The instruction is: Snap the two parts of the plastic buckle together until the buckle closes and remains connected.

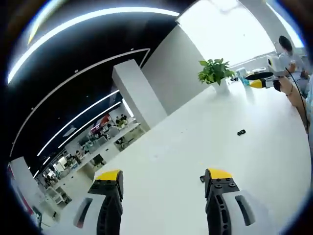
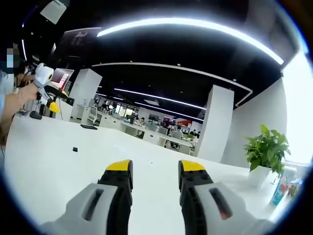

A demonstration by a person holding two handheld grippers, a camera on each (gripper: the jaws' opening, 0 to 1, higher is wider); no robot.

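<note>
R gripper [image 2: 155, 172] jaws apart, empty — buckle part [image 2: 75, 149] on table [image 2: 44, 166].

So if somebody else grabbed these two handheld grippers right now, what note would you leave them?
Left gripper: open, empty, above the white table.
Right gripper: open, empty.
Two small black plastic buckle pieces lie apart on the table: one farther out, one beside the left gripper's right-hand jaw.
Done: nothing is picked up yet.
Left: grasp both pieces, snap them together.
</note>
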